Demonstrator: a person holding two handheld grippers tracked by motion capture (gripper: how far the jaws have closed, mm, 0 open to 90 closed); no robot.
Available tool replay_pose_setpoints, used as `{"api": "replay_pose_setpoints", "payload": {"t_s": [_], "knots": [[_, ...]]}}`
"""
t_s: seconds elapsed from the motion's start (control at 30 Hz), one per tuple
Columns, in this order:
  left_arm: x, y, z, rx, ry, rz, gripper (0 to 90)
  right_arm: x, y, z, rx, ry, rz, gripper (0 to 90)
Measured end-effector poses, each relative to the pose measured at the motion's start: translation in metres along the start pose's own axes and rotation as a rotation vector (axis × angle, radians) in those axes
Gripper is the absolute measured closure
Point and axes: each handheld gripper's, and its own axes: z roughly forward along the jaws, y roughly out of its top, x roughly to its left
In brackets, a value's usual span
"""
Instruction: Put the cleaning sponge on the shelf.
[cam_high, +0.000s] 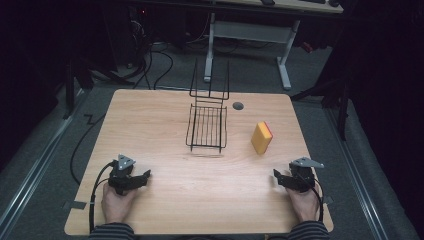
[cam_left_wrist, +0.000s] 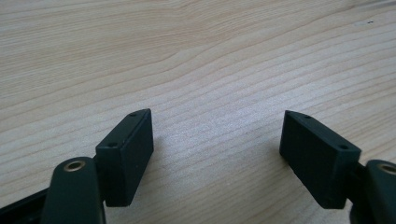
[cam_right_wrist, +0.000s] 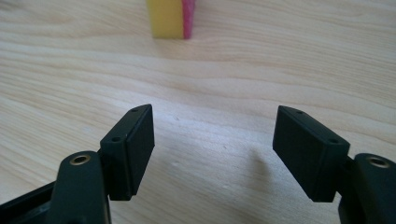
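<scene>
Wooden desk (cam_high: 200, 185) carried a black wire rack (cam_high: 207, 127) near the middle of its far edge, and a yellow sponge (cam_high: 261, 138) with a pink side lay to the right of the rack, well apart from it. In the high view the left tongs (cam_high: 142, 176) rested near the near left corner and the right tongs (cam_high: 278, 176) near the near right corner, each held by a hand.

In the left gripper view the left tongs (cam_left_wrist: 217, 140) stood wide open over bare wood (cam_left_wrist: 196, 56), holding nothing.

In the right gripper view the right tongs (cam_right_wrist: 214, 135) were also spread wide and empty. The sponge (cam_right_wrist: 170, 18) stood farther ahead, at the top edge of the view.
</scene>
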Motion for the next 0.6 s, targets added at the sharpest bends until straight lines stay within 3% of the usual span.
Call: {"api": "replay_pose_setpoints", "payload": {"t_s": [0.13, 0.3, 0.6], "knots": [[0.0, 0.0, 0.0, 0.0, 0.001, 0.0, 26.4, 0.002, 0.005, -0.005, -0.016, 0.028, 0.033, 30.7], [0.0, 0.0, 0.0, -0.001, 0.0, 0.0, 26.3, 0.008, 0.014, -0.012, -0.058, 0.05, 0.03, 31.2], [0.0, 0.0, 0.0, -0.001, 0.0, -0.001, 26.3, 0.016, 0.029, -0.015, -0.085, 0.073, 0.021, 31.7]]}}
